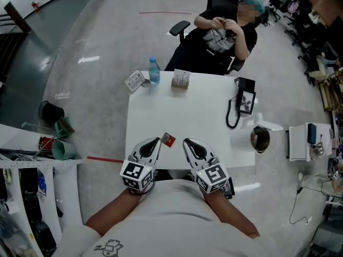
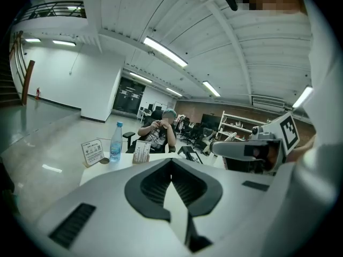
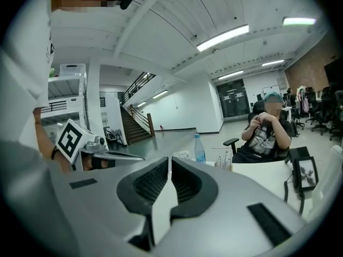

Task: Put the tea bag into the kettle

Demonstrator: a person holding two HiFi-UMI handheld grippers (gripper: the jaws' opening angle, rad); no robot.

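A small red tea bag (image 1: 168,140) lies on the white table (image 1: 182,111) near its front edge. It sits between the tips of my two grippers and a little ahead of them. My left gripper (image 1: 157,141) (image 2: 171,161) is just left of it, jaws shut and empty. Just right of it, my right gripper (image 1: 186,141) (image 3: 169,159) is shut too, with nothing held. The kettle (image 1: 260,138), dark inside with its top open, stands at the table's right edge. Neither gripper view shows the tea bag or the kettle.
A water bottle (image 1: 154,70), a sign card (image 1: 134,81) and a small box (image 1: 181,78) stand along the far edge. A black desk phone (image 1: 245,100) with its cord lies at the right. A person (image 1: 222,31) sits at the far side.
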